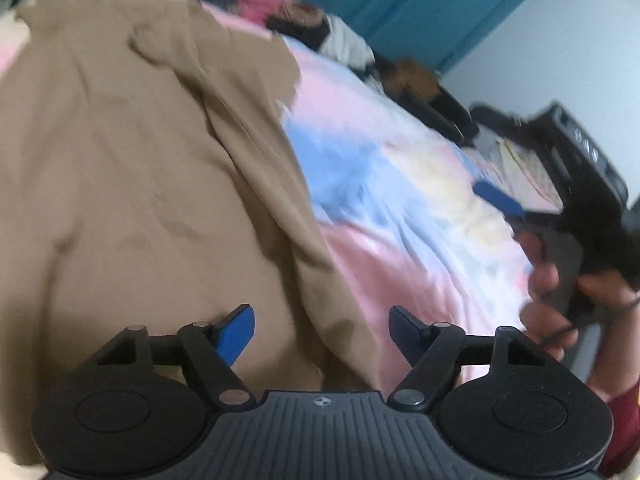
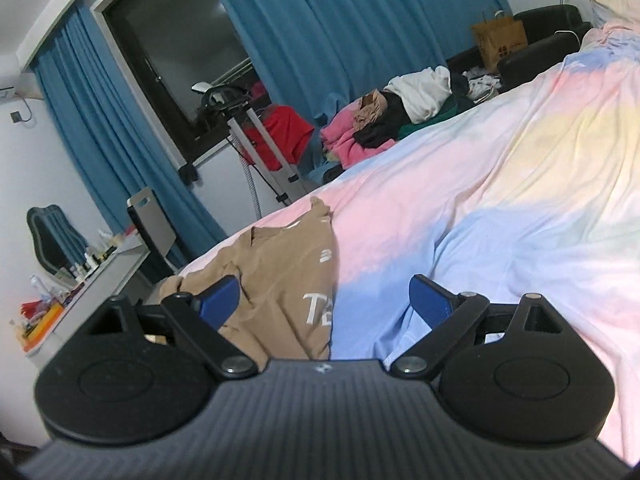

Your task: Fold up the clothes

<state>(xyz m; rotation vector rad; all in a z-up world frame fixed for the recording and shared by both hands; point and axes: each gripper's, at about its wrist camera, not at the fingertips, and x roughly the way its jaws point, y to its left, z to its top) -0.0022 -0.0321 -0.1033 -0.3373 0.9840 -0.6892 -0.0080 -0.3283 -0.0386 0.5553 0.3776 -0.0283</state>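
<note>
A tan T-shirt lies spread and creased on the pastel bed cover. My left gripper is open and empty, low over the shirt's right edge. In the left wrist view the right gripper shows at the right, held in a hand, above the cover. In the right wrist view the same tan shirt with white lettering lies ahead to the left, and my right gripper is open and empty over the shirt's edge and the bed cover.
A heap of other clothes lies past the bed's far side under the blue curtains. A garment steamer stand and a cluttered white desk stand at the left. A black sofa with a paper bag sits far right.
</note>
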